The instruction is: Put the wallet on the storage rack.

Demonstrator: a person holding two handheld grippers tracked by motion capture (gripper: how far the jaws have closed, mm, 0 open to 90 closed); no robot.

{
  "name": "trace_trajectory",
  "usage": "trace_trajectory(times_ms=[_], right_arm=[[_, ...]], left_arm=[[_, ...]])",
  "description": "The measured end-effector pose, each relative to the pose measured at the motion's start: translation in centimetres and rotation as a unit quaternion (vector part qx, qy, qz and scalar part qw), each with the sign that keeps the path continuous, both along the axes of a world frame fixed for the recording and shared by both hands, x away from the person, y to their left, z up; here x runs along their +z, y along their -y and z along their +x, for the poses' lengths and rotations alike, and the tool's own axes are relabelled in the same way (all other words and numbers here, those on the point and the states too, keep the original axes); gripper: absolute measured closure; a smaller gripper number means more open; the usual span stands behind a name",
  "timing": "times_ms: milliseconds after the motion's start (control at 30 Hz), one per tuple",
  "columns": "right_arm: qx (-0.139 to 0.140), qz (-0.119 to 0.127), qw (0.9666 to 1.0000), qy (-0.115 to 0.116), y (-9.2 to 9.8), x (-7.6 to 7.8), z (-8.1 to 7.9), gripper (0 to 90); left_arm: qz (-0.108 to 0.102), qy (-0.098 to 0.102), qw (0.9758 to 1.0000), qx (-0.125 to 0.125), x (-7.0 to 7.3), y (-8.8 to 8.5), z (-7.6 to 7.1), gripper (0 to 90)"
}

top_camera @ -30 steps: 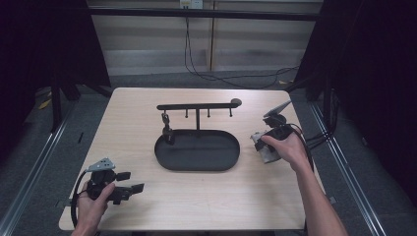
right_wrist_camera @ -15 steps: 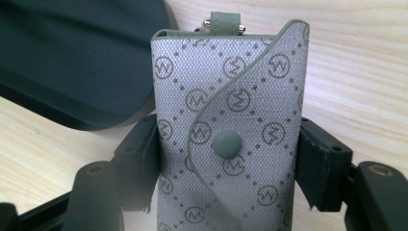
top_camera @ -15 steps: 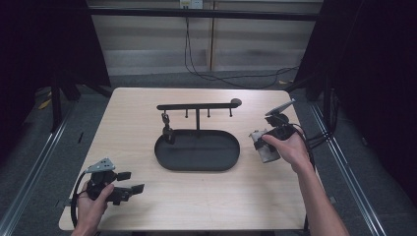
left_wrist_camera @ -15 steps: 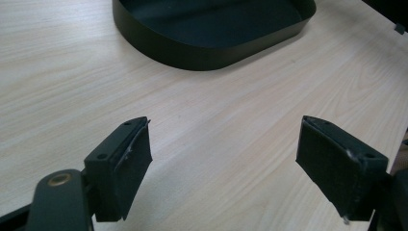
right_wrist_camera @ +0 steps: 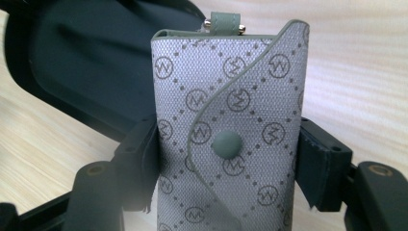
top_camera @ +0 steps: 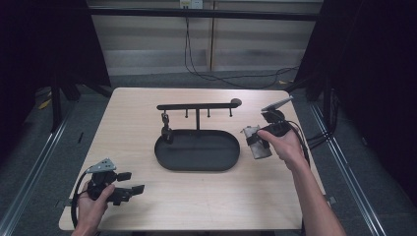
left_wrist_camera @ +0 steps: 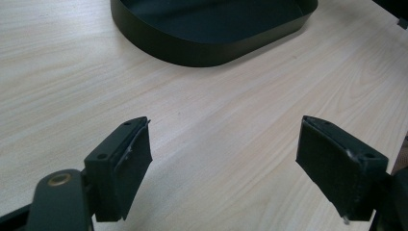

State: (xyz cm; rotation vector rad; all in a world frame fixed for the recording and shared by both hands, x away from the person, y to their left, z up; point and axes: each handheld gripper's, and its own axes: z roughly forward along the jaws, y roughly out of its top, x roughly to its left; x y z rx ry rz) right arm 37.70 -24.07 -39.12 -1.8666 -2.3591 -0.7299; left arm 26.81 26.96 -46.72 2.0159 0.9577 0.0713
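The right gripper (right_wrist_camera: 226,159) held a grey monogrammed key pouch (right_wrist_camera: 231,130) clamped across its middle, just beside the black oval tray (top_camera: 196,150). The pouch looked light, soft and squashable, best gripped by its flat sides. The left gripper (left_wrist_camera: 221,163) rested with fingers wide apart and empty over the pale wooden worktop (top_camera: 246,196) in a dark room.

A pale wooden table (top_camera: 147,123) with fine straight grain and a smooth, faintly sheened top carries a matt black oval tray (top_camera: 197,150), seemingly painted metal, and a thin black metal rack (top_camera: 197,106). The key pouch (right_wrist_camera: 231,134) is grey woven cloth, textured and printed with a monogram, edged in smooth grey-green trim with a matt snap button. The gripper pads (left_wrist_camera: 132,163) look like dull black rubber, slightly scuffed.
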Motion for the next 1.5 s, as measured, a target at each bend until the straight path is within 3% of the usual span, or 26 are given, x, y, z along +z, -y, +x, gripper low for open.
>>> trace_trajectory(times_ms=[367,467,500,567,667,1000,1133,1500], right_arm=[[0.010,0.036,0.9993,0.009,-2.7,0.2,0.4,33.3],[0.008,0.044,0.9989,0.012,-3.0,0.2,0.5,33.3],[0.008,0.051,0.9985,0.015,-3.1,0.1,0.6,33.3],[0.003,0.054,0.9984,0.013,-3.4,0.0,0.7,33.3],[0.003,0.057,0.9983,0.012,-3.9,-0.5,0.8,33.3],[-0.002,0.082,0.9964,0.019,-5.0,-2.4,1.5,33.3],[-0.006,0.096,0.9954,0.011,-5.6,-3.4,1.8,33.2],[-0.013,0.094,0.9955,0.005,-6.4,-5.2,2.4,33.2]], left_arm=[[0.000,0.000,1.0000,-0.002,0.0,0.2,0.0,19.3],[0.003,0.000,1.0000,-0.003,0.0,0.1,0.0,19.3],[0.020,0.007,0.9998,-0.003,0.1,0.3,0.0,19.2],[0.015,0.006,0.9999,-0.006,0.1,0.3,0.0,19.2],[0.013,0.012,0.9998,-0.002,0.2,0.3,-0.1,19.3],[0.005,0.006,0.9999,-0.007,0.2,0.2,-0.1,19.3],[0.001,0.005,0.9999,-0.012,0.3,0.2,-0.1,19.3],[0.004,0.005,0.9999,-0.010,0.3,0.2,-0.1,18.7]])
